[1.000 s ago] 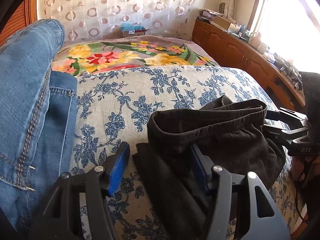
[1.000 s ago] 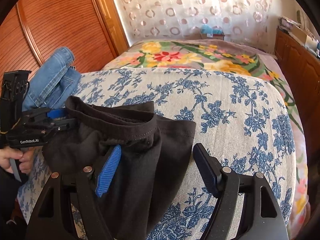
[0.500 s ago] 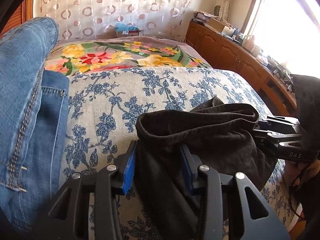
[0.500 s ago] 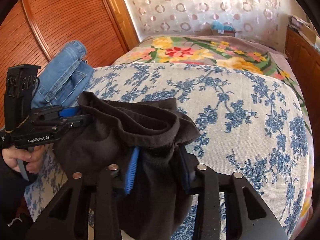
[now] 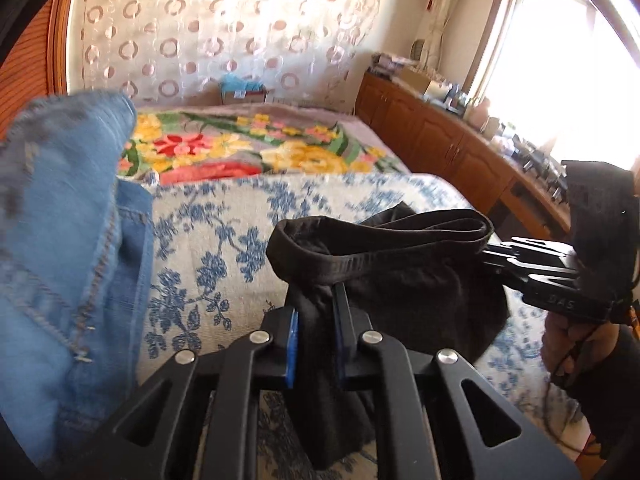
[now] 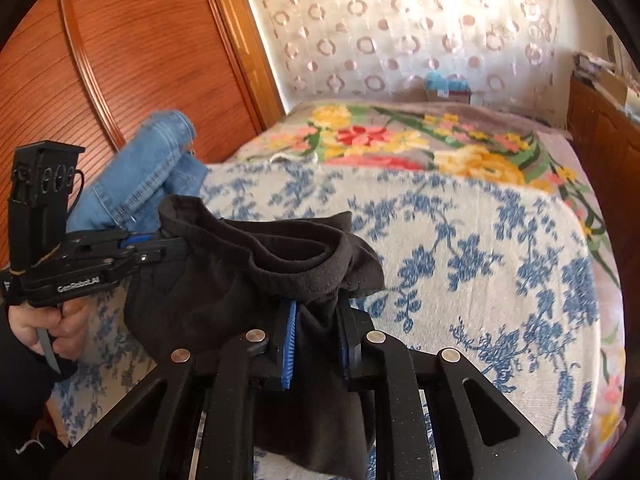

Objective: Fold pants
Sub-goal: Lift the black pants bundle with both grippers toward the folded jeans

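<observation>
Both hand-held grippers have clamped onto the black pants and lifted them off the bed.
Left hand-held gripper and right hand-held gripper each pinch bunched black pants below the waistband, cloth hanging between them; bare floral bed lies ahead, folded jeans just left.

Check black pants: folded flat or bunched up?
Bunched, not folded: the black pants hang crumpled between the left hand-held gripper and right hand-held gripper, waistband gaping.

L tool clamped on black pants, jeans left, floral bedspread
</observation>
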`<state>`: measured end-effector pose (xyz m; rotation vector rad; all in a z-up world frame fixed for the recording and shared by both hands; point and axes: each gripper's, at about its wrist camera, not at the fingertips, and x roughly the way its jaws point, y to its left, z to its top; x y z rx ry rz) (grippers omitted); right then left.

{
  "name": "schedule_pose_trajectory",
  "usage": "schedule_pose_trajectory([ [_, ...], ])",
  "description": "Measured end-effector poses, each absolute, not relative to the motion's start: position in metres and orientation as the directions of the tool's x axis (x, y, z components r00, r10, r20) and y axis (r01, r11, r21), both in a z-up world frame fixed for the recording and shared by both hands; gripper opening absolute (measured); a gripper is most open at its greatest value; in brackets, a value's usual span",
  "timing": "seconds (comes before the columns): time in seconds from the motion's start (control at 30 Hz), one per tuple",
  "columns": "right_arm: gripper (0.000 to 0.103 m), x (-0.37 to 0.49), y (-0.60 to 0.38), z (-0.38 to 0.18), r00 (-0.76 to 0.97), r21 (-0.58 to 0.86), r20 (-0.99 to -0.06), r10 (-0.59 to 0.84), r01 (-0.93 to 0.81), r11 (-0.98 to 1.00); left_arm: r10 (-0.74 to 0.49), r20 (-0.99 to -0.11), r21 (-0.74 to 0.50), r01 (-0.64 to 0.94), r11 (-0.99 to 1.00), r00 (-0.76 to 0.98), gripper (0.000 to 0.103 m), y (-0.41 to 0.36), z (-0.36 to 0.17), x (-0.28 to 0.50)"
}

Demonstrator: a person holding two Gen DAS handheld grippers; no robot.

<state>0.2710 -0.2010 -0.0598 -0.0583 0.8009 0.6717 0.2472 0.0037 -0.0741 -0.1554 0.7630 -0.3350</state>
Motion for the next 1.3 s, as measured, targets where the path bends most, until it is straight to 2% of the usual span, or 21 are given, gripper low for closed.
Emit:
schedule_pose_trajectory([
  [0.23, 0.014, 0.256, -0.191, -0.025, 0.549, 0.165, -0.628, 0.552, -0.599, 0.784, -0.326, -0.588, -0.222, 0.240, 0.945, 0.740, 0.010, 0.013, -0.038, 0.219],
  [0.7, 0.014, 0.240, -0.134, 0.036, 0.575, 0.111, -0.516, 0.635, -0.690, 0.715, -0.181, -0.497, -0.157, 0.117, 0.981, 0.849, 0.010, 0.063, 0.015, 0.166],
  [0.9, 0.014, 0.244, -0.085, 0.054, 0.553, 0.047, -0.490, 0.674, -0.755, 0.654, -0.109, -0.482, -0.156, 0.036, 0.987, 0.869, 0.010, 0.098, 0.017, 0.152],
  [1.3, 0.014, 0.274, 0.028, 0.060, 0.489, -0.060, -0.510, 0.708, -0.841, 0.537, 0.014, -0.486, -0.165, -0.107, 0.980, 0.874, 0.010, 0.156, 0.004, 0.151],
])
